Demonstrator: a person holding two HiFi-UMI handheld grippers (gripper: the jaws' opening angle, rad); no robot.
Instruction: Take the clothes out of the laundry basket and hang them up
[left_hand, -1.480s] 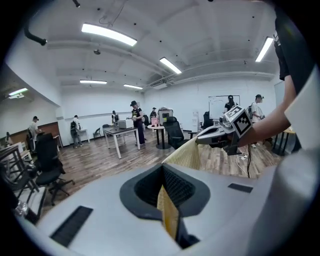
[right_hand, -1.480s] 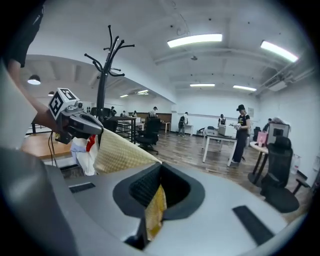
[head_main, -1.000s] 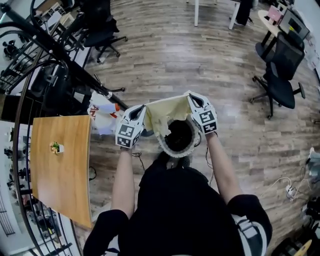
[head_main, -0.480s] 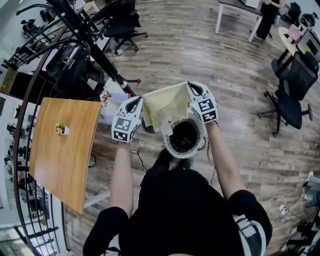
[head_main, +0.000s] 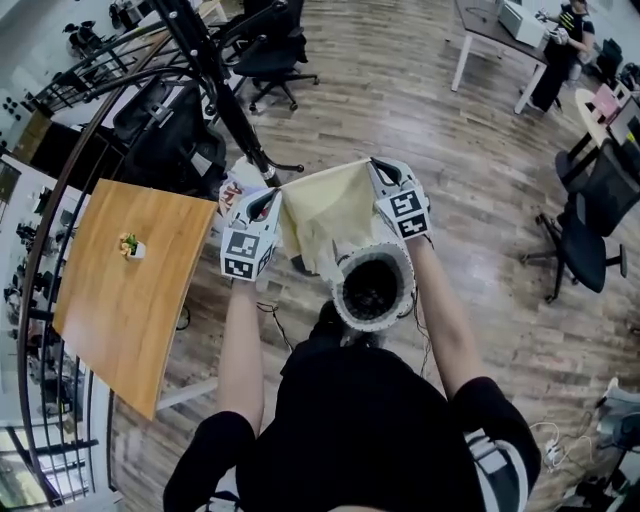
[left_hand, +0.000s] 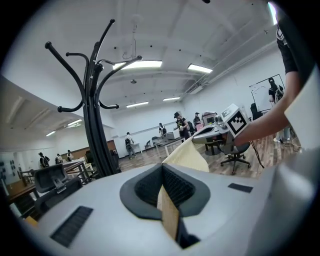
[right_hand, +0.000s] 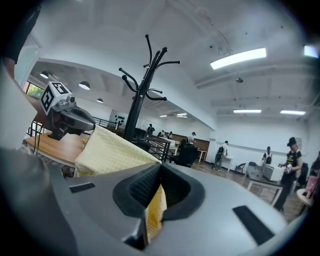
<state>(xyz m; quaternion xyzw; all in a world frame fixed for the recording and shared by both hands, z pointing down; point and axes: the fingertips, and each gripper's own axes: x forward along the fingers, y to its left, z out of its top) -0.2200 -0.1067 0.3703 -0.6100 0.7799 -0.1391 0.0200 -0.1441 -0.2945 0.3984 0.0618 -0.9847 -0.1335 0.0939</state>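
While cloth (head_main: 335, 205) spans frame centre, just above basket (head_main: 345, 300) | left gripper (head_main: 270, 195) clamped tight on its left corner | right gripper (head_main: 380, 168) clamped tight on its right corner.

Cloth (head_main: 335, 210): pale yellow, waffle weave. Laundry basket (head_main: 342, 297): white rim, dark inside. Left gripper (head_main: 268, 195), right gripper (head_main: 380, 166): grey, black-and-white square markers. Table (head_main: 130, 290) at 9 o'clock: orange-brown wood. Coat stand (head_main: 222, 90): black.
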